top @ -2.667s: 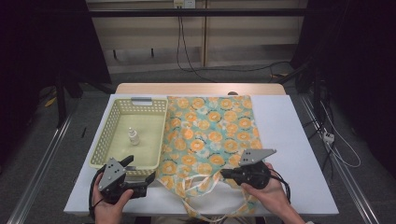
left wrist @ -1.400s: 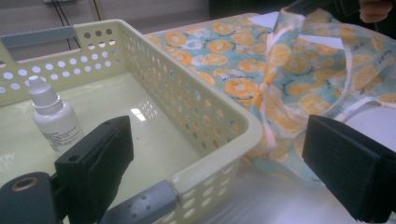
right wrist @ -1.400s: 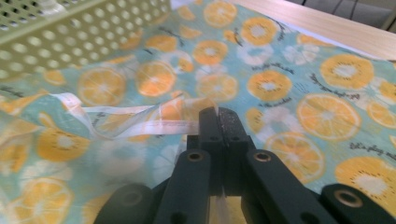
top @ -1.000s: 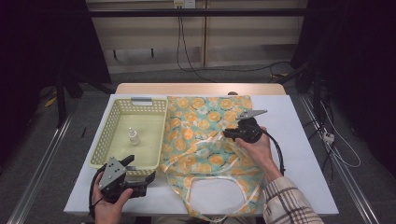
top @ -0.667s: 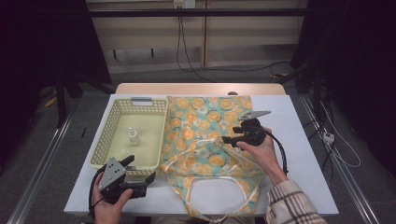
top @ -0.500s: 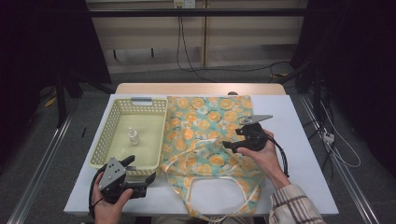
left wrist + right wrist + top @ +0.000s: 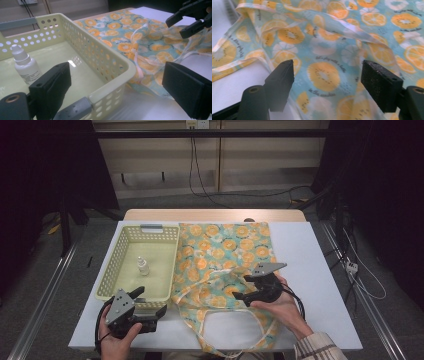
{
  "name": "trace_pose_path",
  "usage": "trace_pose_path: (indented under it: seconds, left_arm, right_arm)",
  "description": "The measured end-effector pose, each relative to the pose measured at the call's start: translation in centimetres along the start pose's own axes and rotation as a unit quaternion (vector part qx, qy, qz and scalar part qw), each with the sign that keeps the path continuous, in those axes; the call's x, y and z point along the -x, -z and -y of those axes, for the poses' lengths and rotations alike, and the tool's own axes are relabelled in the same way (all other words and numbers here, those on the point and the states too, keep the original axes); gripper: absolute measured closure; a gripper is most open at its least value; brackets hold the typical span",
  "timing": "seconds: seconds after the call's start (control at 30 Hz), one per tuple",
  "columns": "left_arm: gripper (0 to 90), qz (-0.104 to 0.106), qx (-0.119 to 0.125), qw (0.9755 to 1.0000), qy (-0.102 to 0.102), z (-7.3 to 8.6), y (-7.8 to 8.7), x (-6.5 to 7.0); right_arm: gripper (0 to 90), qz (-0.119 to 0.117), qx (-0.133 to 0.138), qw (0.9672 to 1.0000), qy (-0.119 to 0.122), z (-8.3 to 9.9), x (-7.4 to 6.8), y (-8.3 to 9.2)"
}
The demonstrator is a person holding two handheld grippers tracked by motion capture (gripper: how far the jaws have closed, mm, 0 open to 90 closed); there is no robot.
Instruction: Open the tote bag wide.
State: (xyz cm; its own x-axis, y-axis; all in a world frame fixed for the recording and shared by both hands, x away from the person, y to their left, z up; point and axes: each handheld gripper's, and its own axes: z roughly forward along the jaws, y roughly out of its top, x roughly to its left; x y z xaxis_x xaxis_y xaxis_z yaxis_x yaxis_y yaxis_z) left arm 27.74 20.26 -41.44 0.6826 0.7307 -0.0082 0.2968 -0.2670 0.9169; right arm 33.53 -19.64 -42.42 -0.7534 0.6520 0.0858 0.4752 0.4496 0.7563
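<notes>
At the left of the high view, the left gripper (image 7: 152,311) lies in the person's left hand (image 7: 116,342) at the near edge of the white table (image 7: 320,270), its jaws standing wide apart with nothing between them; in the left gripper view they straddle the near corner of the pale yellow perforated plastic basket (image 7: 110,62) without touching it. Inside that basket, a small white plastic dropper bottle (image 7: 143,266) stands upright on the floor, near the middle. Just to the right of the basket, and touching its side, spreads the thin turquoise cloth bag printed with orange slices (image 7: 225,255), lying mostly flat on the table, its middle rumpled into folds and its pale looped handles (image 7: 220,310) curving toward the near edge. Farther right, the right gripper (image 7: 239,296) hovers low over the near-right part of the bag, held in the person's right hand (image 7: 282,310), whose plaid sleeve (image 7: 320,351) comes in from the bottom. Its jaws, which opened wide and have just been narrowing a little, stand well apart and hold nothing; the right gripper view shows the printed cloth lying beneath and between them, free of the pads (image 7: 382,85).
</notes>
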Motion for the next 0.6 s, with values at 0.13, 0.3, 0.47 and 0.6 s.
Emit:
trace_pose_path:
  seconds: [0.13, 0.3, 0.47, 0.6]
  left_arm:
    - [8.2, 0.001, 0.0, 1.0, 0.0, 0.0, 0.0, 0.0]
    - [8.2, 0.001, -0.001, 1.0, -0.003, 0.0, 0.0, 0.1]
    - [8.2, 0.003, -0.002, 1.0, -0.004, 0.0, 0.0, 0.1]
    - [8.2, 0.003, 0.001, 1.0, -0.005, 0.0, 0.0, 0.0]
  right_arm:
    - [33.8, -0.023, -0.003, 0.9997, 0.009, -0.1, -1.2, -0.2]
    - [32.7, -0.041, -0.007, 0.9989, 0.022, 0.4, -2.4, -0.7]
    - [38.9, -0.047, -0.025, 0.9982, 0.026, 0.7, -2.6, -1.5]
    - [47.8, -0.041, -0.038, 0.9975, 0.043, 0.8, -2.8, -2.0]
